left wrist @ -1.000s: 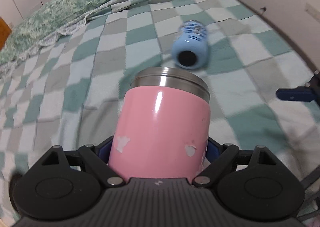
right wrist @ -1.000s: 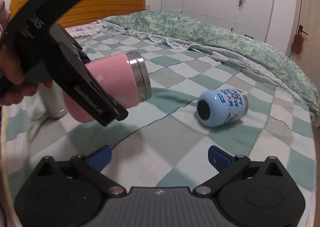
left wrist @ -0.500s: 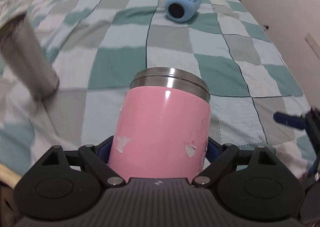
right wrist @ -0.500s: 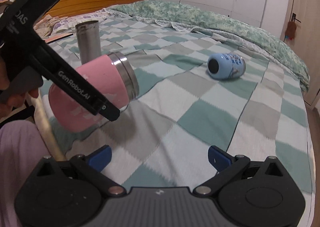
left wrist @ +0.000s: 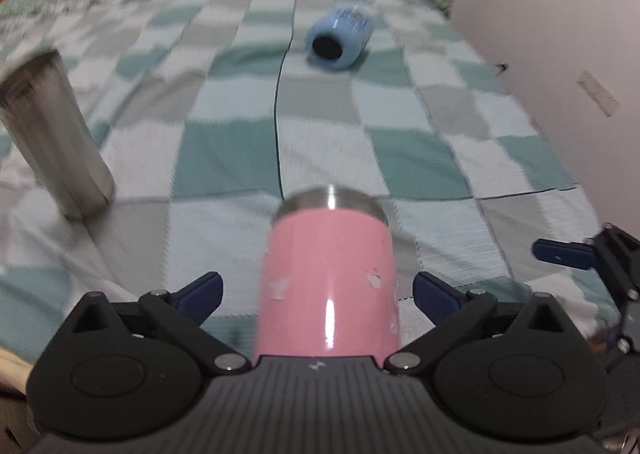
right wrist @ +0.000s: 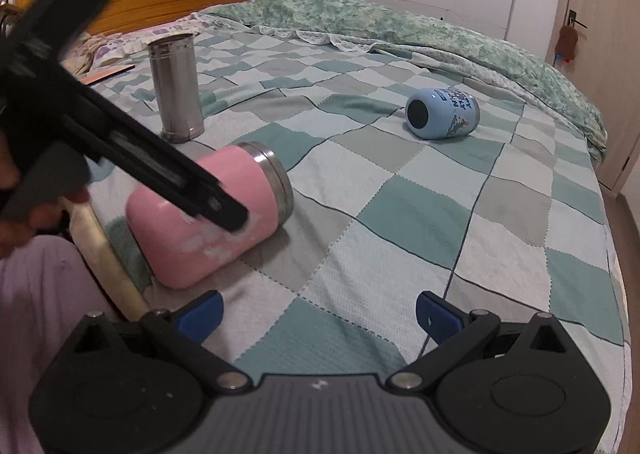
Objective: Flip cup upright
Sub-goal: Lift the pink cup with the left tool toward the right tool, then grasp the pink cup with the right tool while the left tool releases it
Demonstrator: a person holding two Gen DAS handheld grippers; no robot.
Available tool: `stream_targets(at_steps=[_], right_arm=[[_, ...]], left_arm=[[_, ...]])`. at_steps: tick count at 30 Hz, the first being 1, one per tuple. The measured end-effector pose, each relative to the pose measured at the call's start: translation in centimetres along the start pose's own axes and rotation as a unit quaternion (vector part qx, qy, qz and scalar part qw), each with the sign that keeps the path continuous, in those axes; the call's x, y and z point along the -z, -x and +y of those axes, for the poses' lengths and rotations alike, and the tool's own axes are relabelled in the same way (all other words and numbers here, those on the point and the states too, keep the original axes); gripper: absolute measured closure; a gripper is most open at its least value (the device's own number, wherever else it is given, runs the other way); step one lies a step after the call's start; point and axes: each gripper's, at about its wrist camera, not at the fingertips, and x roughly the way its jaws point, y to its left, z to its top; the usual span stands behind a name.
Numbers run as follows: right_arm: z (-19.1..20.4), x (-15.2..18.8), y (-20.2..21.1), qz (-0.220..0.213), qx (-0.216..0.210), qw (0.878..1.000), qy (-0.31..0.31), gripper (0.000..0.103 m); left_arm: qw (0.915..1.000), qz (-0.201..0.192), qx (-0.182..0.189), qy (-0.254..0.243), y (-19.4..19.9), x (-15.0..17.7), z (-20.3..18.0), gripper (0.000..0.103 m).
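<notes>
A pink cup [left wrist: 329, 278] with a steel rim lies tilted on the checked bedspread, steel end pointing away; it also shows in the right wrist view [right wrist: 208, 210]. My left gripper [left wrist: 318, 292] is open, its blue fingertips [left wrist: 200, 290] apart on either side of the cup and clear of it. In the right wrist view the left gripper's black body [right wrist: 132, 150] lies across the cup. My right gripper [right wrist: 318, 314] is open and empty, low over the bed's near edge. Its blue tip shows in the left wrist view [left wrist: 564, 254].
A light blue cup [right wrist: 442, 114] lies on its side farther up the bed [left wrist: 340, 38]. A steel tumbler [right wrist: 175, 88] stands on the left [left wrist: 56, 138]. A green quilt [right wrist: 400, 26] is bunched at the back. A wall [left wrist: 560, 34] runs along the bed's right side.
My left gripper has opened and let go of the pink cup, which has come down onto the bedspread. The right gripper has stayed open in much the same place.
</notes>
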Motion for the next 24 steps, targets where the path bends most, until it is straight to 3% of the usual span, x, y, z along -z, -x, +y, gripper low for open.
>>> stream_targets(at_steps=[6,9,12,20,24], right_arm=[[2.2,-2.6,1.1,-0.001,0.019,0.999,-0.04,0.0],[3.3,-4.4,0.4,0.005,0.031,0.997,-0.071,0.0],[4.1,-6.4,-1.1,0.018,0.038,0.993,-0.112,0.0],[4.8,-10.0,-7.5,0.099,0.069,0.971,-0.205,0.0],[4.0,-10.5,-9.5,0.133,0.06,0.95,-0.276,0.0]], left_arm=[[0.9979,-0.048,-0.004,-0.043,3.3,0.1,4.7,0.0],[0.9965,-0.044,-0.023,-0.067,2.8,0.3,7.1,0.0],[0.9962,-0.035,-0.013,-0.079,2.1,0.4,9.3,0.0],[0.9892,-0.036,-0.001,-0.142,-0.9,0.9,12.1,0.0],[0.9872,-0.031,0.009,-0.156,-2.1,0.8,12.9,0.0]])
